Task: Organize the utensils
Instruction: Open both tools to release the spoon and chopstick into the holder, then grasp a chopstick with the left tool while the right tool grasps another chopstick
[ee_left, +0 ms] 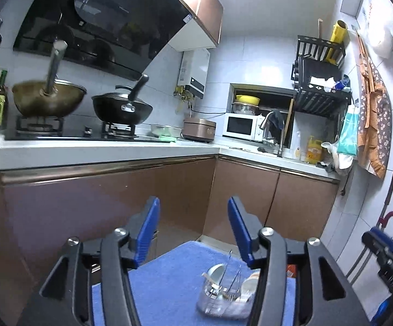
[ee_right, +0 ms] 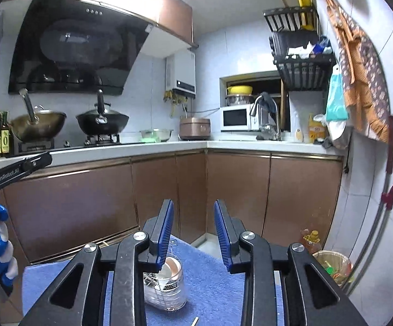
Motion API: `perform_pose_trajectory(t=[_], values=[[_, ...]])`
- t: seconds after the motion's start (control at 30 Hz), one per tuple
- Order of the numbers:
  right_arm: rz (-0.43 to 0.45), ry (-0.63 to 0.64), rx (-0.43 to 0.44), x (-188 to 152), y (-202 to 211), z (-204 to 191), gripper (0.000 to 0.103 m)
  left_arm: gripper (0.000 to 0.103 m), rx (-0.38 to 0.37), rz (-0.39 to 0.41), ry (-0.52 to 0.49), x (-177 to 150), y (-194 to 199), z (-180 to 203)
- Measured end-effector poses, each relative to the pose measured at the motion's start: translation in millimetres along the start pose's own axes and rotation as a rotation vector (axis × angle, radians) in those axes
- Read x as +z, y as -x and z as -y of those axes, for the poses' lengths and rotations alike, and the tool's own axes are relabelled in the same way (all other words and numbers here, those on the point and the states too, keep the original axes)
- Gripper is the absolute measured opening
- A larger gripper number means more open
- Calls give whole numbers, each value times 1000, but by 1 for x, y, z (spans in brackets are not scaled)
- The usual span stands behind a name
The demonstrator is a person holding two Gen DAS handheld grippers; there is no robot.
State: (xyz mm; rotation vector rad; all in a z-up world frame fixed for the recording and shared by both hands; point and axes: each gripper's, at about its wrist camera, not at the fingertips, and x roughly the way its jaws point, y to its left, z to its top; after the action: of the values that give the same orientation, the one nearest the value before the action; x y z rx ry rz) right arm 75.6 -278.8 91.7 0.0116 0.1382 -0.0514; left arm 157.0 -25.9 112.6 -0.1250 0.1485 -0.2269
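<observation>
— Standing on the blue mat [ee_right: 212,279], a clear holder [ee_right: 166,288] was seen, packed with white spoons [ee_right: 169,267] and thin metal utensils [ee_left: 230,282]. Was it gripped?

— No. The left gripper [ee_left: 193,228] was held with its blue pads well apart and nothing between them; the holder was seen below and beyond, partly hidden by the right-hand finger [ee_left: 241,231]. The right gripper [ee_right: 193,233] was also parted, more narrowly, and empty, its left-hand finger [ee_right: 163,233] overlapping the holder's rim in that view.

— What was noted around it?

— Brown cabinets [ee_right: 169,190] were faced, under a white counter [ee_right: 142,145]. Two woks [ee_left: 123,108] were set on the stove, with a rice cooker [ee_left: 199,129], a microwave [ee_left: 241,127] and a faucet [ee_right: 267,116] further along. A bin [ee_right: 332,266] and an oil bottle [ee_right: 310,239] were seen on the floor at the right, and a small stick [ee_right: 195,320] lay on the mat's near edge.
</observation>
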Motion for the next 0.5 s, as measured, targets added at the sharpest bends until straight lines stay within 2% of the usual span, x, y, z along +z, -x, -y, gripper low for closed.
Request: perform_pose_trajectory(t=[0.13,0.5], values=[[-8,-4,25,6,30,-6,32,51,3,-26,-2,0,31,-9],[-63,-29,75,3,78,-18,32,51,-18,-245,14,-31,68,-21]])
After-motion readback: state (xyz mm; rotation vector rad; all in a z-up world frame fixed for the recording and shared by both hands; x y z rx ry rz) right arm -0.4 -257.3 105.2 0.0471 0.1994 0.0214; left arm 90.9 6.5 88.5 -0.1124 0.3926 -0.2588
